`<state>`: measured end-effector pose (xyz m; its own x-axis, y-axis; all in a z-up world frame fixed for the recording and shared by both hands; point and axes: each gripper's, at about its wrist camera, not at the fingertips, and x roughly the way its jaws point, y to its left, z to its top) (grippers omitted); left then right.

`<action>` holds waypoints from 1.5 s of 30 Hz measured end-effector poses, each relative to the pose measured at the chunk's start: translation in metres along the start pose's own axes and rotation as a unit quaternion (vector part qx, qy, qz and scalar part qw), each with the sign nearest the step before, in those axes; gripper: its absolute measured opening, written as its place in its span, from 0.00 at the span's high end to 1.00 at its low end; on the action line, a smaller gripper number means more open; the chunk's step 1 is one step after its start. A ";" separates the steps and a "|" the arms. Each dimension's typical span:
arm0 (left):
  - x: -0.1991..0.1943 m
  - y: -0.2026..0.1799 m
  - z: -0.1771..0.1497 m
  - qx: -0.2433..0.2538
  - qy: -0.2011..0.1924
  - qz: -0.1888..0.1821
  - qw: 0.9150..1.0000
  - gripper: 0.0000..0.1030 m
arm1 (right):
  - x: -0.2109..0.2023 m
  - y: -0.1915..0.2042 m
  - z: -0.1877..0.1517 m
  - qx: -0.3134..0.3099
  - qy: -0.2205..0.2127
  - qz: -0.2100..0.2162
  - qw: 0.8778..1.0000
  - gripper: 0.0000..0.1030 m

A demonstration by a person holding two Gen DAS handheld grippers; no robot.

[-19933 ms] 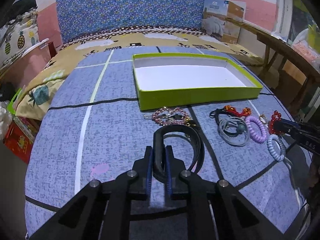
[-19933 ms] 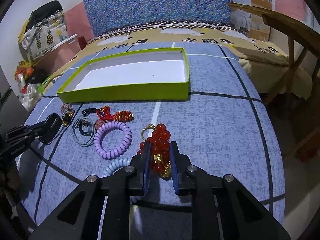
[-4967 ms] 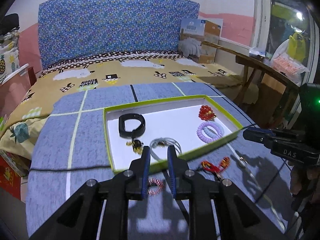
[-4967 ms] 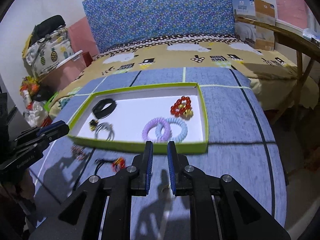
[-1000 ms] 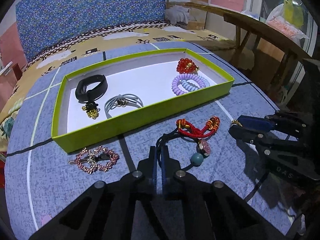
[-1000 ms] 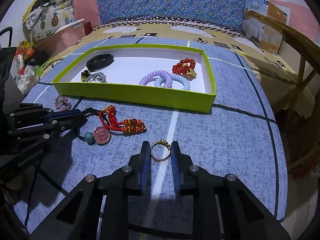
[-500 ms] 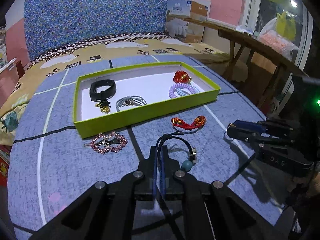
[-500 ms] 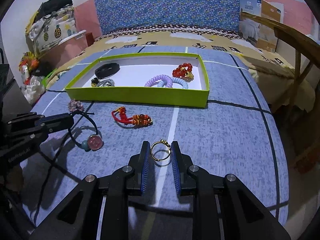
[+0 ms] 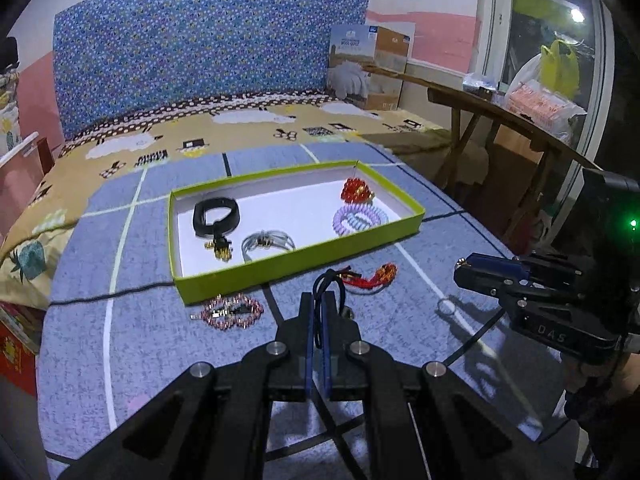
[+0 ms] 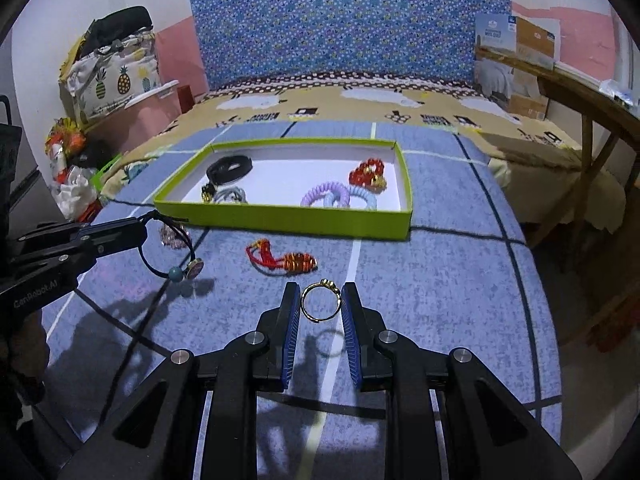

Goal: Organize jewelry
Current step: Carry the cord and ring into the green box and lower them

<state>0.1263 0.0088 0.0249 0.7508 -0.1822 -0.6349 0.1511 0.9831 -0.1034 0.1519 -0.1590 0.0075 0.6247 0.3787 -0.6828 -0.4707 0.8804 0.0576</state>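
Both lifted off the bed now: left gripper (image 9: pixel 318 312) pinching the black cord bracelet (image 10: pixel 168 256), right gripper (image 10: pixel 320 308) holding the gold ring (image 10: pixel 321 303) (near the green box (image 10: pixel 288 222)). Box next.

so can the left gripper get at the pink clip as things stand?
Probably not yet. The left gripper is shut on the black cord, so it has no free jaws. The pink clip itself lies uncovered on the cloth in front of the tray, close by to the left.
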 end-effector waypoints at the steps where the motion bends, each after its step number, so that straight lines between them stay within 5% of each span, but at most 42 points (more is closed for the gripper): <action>1: -0.001 -0.001 0.003 0.003 -0.003 0.000 1.000 0.97 | -0.001 0.000 0.002 -0.001 -0.003 0.000 1.000 0.79; 22: 0.037 0.025 0.068 0.020 -0.032 0.014 0.999 0.97 | 0.033 -0.004 0.072 -0.014 -0.026 0.015 0.999 0.79; 45: 0.141 0.060 0.089 0.005 0.039 0.025 0.999 0.97 | 0.150 -0.021 0.127 -0.014 0.053 0.032 0.998 0.79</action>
<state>0.2987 0.0408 -0.0025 0.7047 -0.1312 -0.6973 0.1224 0.9905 -0.0626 0.3348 -0.0844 -0.0032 0.5238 0.4012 -0.7514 -0.5262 0.8461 0.0850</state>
